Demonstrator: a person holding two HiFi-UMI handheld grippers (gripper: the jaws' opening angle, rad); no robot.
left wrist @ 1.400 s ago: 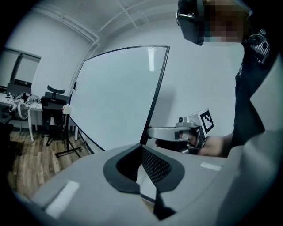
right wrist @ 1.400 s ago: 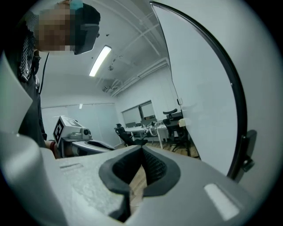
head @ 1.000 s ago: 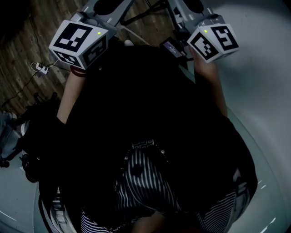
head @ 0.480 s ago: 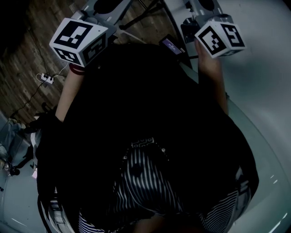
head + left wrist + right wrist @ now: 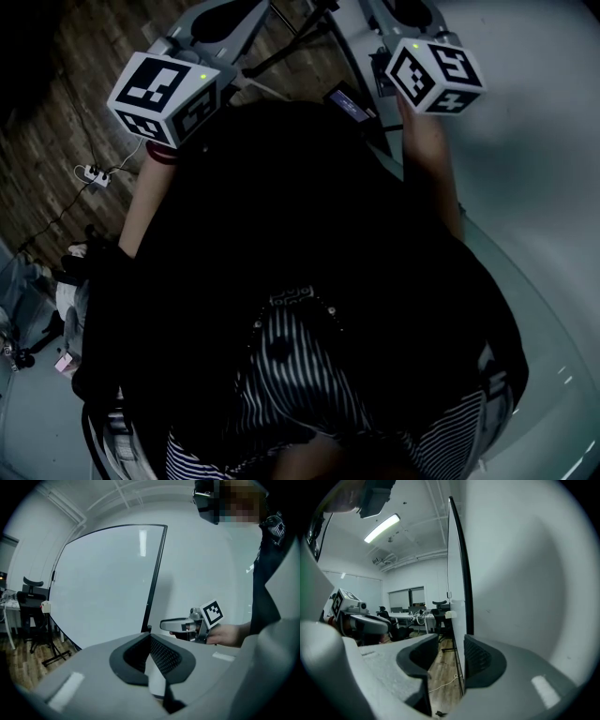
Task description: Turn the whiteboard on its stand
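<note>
The whiteboard (image 5: pixel 103 583) is a large white panel in a thin black frame (image 5: pixel 461 573). In the right gripper view it stands edge-on and runs straight down between the jaws. My right gripper (image 5: pixel 451 641) is open astride that edge, with the frame close to the right pad (image 5: pixel 480 658) and a gap on the left. In the left gripper view my left gripper (image 5: pixel 150 637) is shut just below the frame's side edge, with nothing seen held. In the head view only the marker cubes (image 5: pixel 169 94) (image 5: pixel 436 73) show, above a dark torso. A black stand leg (image 5: pixel 300 42) lies on the floor.
An office chair (image 5: pixel 29 597) and a desk (image 5: pixel 7 609) stand at the far left, with a black tripod (image 5: pixel 54 651) near the board. A wall is close behind the board. A cable (image 5: pixel 440 684) and a power strip (image 5: pixel 91 173) lie on the wood floor.
The right gripper has opened and moved onto the board's edge, which now runs between its jaws instead of off to the right. The left gripper view now sees more of the board's face.
</note>
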